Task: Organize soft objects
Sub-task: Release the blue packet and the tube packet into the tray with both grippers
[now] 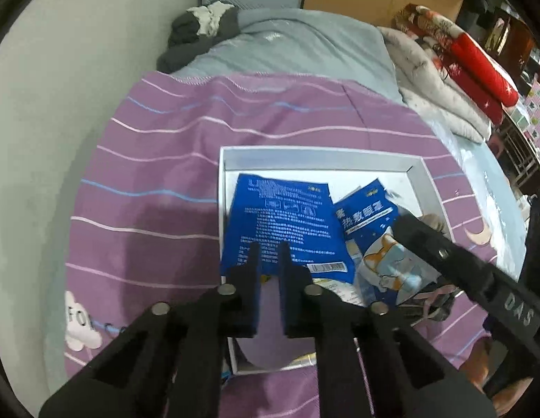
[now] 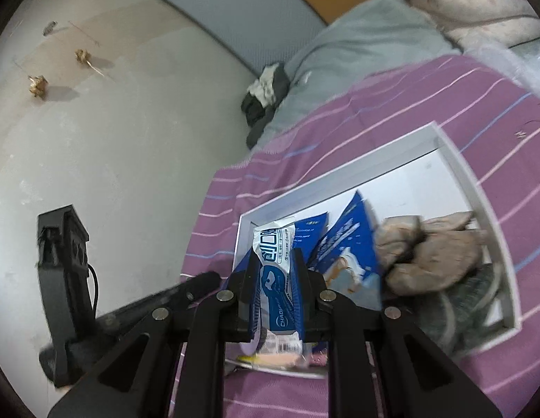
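Over the white box (image 2: 346, 170) at frame centre on the striped bed (image 2: 392, 97), the right gripper (image 2: 274, 271) clamps a blue-white packet (image 2: 275, 261); left gripper (image 1: 270, 264) closed, empty. Next: lower and release inside.

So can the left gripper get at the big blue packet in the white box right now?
Probably yes: the left gripper hangs shut, empty, just above the big blue packet in the white box, with nothing covering it.
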Motion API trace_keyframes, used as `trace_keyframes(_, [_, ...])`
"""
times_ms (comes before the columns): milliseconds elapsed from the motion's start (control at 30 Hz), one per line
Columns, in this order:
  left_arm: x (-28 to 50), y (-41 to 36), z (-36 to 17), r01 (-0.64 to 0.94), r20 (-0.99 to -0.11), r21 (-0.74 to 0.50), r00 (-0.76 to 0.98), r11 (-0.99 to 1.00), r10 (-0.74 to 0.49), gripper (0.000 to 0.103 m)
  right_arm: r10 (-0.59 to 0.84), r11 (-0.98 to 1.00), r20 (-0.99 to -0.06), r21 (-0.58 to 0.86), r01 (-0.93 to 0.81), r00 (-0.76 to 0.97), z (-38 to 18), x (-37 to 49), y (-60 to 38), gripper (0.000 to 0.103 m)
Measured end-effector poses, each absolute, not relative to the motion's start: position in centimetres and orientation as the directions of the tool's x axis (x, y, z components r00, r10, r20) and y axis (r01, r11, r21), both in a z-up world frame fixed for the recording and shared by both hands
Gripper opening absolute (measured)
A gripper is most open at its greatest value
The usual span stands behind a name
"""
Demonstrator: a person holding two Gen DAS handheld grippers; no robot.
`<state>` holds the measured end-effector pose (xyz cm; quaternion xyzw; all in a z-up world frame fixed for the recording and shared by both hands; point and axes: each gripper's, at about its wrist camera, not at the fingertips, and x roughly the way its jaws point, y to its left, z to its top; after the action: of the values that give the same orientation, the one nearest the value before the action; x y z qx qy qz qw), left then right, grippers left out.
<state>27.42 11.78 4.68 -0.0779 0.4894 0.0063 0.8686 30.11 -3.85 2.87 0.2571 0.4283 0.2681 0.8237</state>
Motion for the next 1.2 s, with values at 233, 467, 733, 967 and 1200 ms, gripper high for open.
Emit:
trace_keyframes(233, [27.7,11.2,2.9,-0.100,-0.838,-0.101,0.545,0.990,-0.030,0.008,0.635,0.745,-0.617,0.649,-0.157,0.464,1.5,32.9,-2.3,0.015])
trace_keyframes(467, [27.8,11.1,3.2,-0.098,-0.832,-0.142,0.552,0.985,-0.065,0.009,0.608,0.769,-0.641,0.622,-0.147,0.468,1.3,33.4,-0.9,0.016])
trace_keyframes(733, [25.9,10.4,5.1,-0.055,-0.801,-0.142,0.593,0.988,-0.082,0.045,0.543,0.816,-0.613,0.547,-0.188,0.574,4.4,30.5,-1.5,0.077])
trace_keyframes(967, [24.9,10.6,5.8,-0.048,-0.794,-0.146,0.601,0.988,-0.088,0.050,0.558,0.804,-0.610,0.565,-0.185,0.562,5.1,29.4,-1.8,0.077])
trace_keyframes(1200, [23.5,10.4,5.5,-0.052,-0.783,-0.163,0.614,0.985,-0.097,0.050,0.535,0.828,-0.636,0.524,-0.198,0.556,4.7,26.7,-1.5,0.077])
